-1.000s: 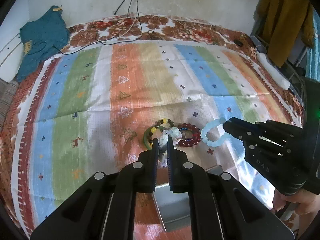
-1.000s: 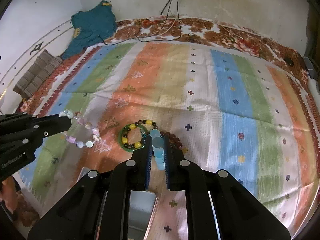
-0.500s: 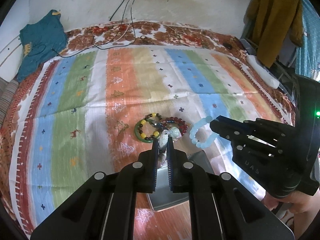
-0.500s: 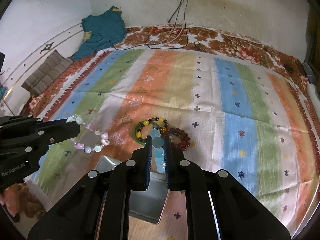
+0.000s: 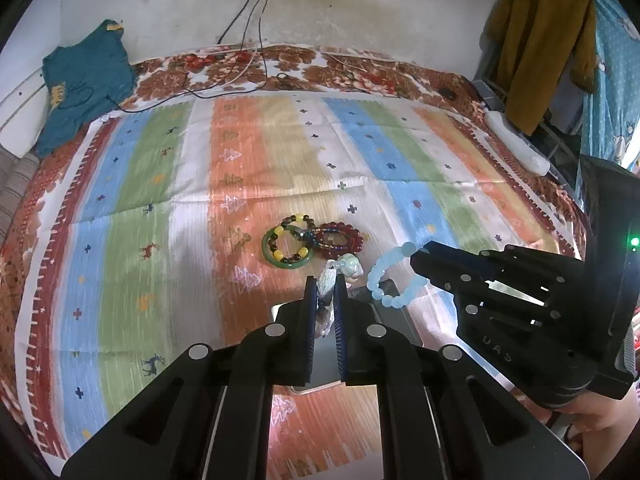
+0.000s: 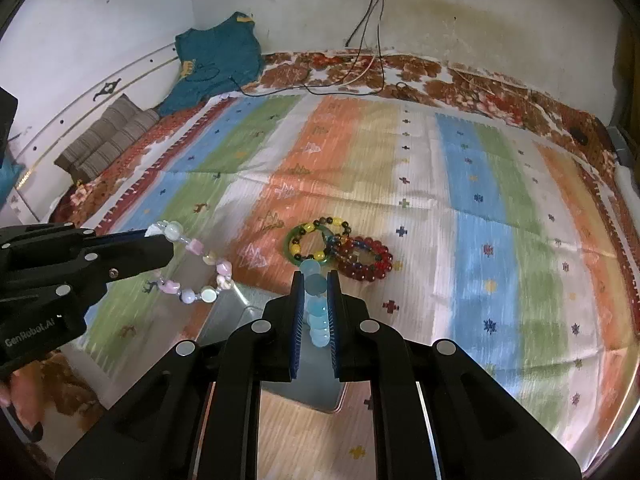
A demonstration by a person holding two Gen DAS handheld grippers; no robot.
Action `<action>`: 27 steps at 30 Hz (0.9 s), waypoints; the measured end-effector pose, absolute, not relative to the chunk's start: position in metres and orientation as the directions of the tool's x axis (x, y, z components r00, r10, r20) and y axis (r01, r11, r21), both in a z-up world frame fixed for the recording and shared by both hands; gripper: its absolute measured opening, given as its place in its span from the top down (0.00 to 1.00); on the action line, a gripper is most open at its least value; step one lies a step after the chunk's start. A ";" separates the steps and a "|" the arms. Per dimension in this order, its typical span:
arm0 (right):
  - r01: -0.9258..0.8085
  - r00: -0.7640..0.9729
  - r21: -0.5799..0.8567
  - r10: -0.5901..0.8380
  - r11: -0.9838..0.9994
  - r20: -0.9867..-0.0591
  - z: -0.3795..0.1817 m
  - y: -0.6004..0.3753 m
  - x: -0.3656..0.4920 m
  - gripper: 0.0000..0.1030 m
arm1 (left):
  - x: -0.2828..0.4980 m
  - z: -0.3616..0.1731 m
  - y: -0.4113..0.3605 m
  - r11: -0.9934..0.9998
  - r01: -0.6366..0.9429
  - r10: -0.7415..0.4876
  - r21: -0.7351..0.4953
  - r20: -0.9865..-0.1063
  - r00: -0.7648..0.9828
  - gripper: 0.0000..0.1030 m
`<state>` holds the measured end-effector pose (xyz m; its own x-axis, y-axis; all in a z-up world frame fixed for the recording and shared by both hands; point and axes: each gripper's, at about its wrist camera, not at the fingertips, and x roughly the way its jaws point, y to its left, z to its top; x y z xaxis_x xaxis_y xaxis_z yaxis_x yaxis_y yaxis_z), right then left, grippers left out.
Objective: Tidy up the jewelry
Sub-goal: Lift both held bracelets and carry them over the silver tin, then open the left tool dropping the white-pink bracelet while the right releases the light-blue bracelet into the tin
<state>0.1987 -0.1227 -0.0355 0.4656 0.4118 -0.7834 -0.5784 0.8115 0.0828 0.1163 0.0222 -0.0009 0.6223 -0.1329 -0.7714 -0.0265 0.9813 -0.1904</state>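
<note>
Both hand-held grippers have drawn back from the pile over the last second — the bracelets left on the bed have slid further away in each view, and a grey metal tray (image 6: 224, 320) now shows beneath the fingers where before only its edge peeked in. I judge this to be the carry: two pieces lifted clear and brought over the tray for dropping.

The left hand-held gripper (image 5: 326, 284) is pinched nearly closed on a pastel pink-and-white bead bracelet (image 6: 200, 264), which dangles in a loop from its tip. The right hand-held gripper (image 6: 314, 280) is likewise clamped nearly closed on a pale blue bead bracelet (image 5: 386, 280), hanging free just above the tray's far edge.

Counted: two bracelets are in the air, one per gripper. On the striped bedspread (image 5: 160, 220), at about 11 o'clock from the left gripper's tip, lies the rest, touching and overlapping — one green bangle (image 5: 286, 258), one yellow-and-dark bead bracelet (image 5: 294, 236), one dark red bead bracelet (image 5: 344, 236), and what looks like a thin multicoloured strand across them, hard to separate. One tray.
</note>
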 end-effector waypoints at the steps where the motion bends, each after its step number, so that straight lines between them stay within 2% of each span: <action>1: -0.577 0.465 0.084 0.412 0.812 -0.784 -0.036 -0.124 0.197 0.88 | 0.115 -0.001 0.022 0.981 -0.027 -0.133 -0.191 -0.771 0.622 0.92; 9: -0.577 0.452 0.094 0.413 0.812 -0.791 -0.038 -0.127 0.189 0.88 | 0.107 -0.003 0.018 0.981 -0.020 -0.141 -0.194 -0.774 0.618 0.92; 14: -0.531 0.462 0.092 0.378 0.842 -0.802 -0.041 -0.134 0.196 0.87 | 0.108 -0.007 0.024 0.980 -0.058 -0.115 -0.188 -0.787 0.606 0.84; 16: -0.516 0.470 0.079 0.359 0.853 -0.806 -0.043 -0.137 0.199 0.81 | 0.108 -0.008 0.029 0.979 -0.073 -0.107 -0.190 -0.788 0.607 0.82; 17: -0.511 0.469 0.079 0.354 0.856 -0.809 -0.044 -0.139 0.201 0.75 | 0.108 -0.008 0.031 0.979 -0.080 -0.104 -0.190 -0.789 0.606 0.81; 22: -0.492 0.457 0.085 0.340 0.866 -0.822 -0.049 -0.143 0.208 0.72 | 0.108 -0.010 0.037 0.975 -0.103 -0.095 -0.196 -0.792 0.604 0.72; 24: -0.488 0.449 0.087 0.335 0.869 -0.828 -0.052 -0.144 0.210 0.65 | 0.110 -0.011 0.038 0.975 -0.110 -0.088 -0.191 -0.795 0.600 0.69; 27: -0.485 0.442 0.083 0.327 0.870 -0.835 -0.054 -0.143 0.213 0.62 | 0.112 -0.014 0.039 0.976 -0.121 -0.077 -0.183 -0.801 0.594 0.62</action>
